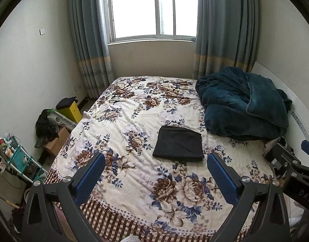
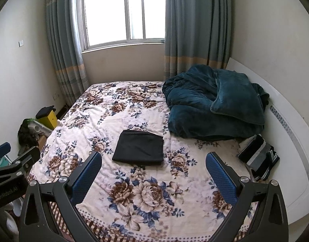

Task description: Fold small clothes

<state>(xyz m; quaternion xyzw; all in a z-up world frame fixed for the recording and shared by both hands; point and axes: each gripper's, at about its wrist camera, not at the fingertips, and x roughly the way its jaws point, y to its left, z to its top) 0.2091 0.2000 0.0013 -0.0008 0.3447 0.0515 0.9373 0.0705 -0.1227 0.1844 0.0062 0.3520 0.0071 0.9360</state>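
Note:
A small black garment [image 1: 178, 144] lies folded into a flat rectangle in the middle of the floral bed cover [image 1: 134, 173]; it also shows in the right wrist view [image 2: 139, 148]. My left gripper [image 1: 156, 165] is open and empty, held above the near part of the bed, short of the garment. My right gripper [image 2: 153, 164] is open and empty too, beside the left one, with the garment ahead and slightly left. The right gripper's body shows at the right edge of the left wrist view [image 1: 289, 165].
A heaped dark teal blanket [image 2: 213, 104] fills the bed's far right. A stack of folded dark and striped clothes [image 2: 259, 157] lies at the right by the white headboard [image 2: 291, 145]. Boxes, a yellow stool [image 1: 72, 111] and a teal rack [image 1: 19, 157] crowd the floor on the left.

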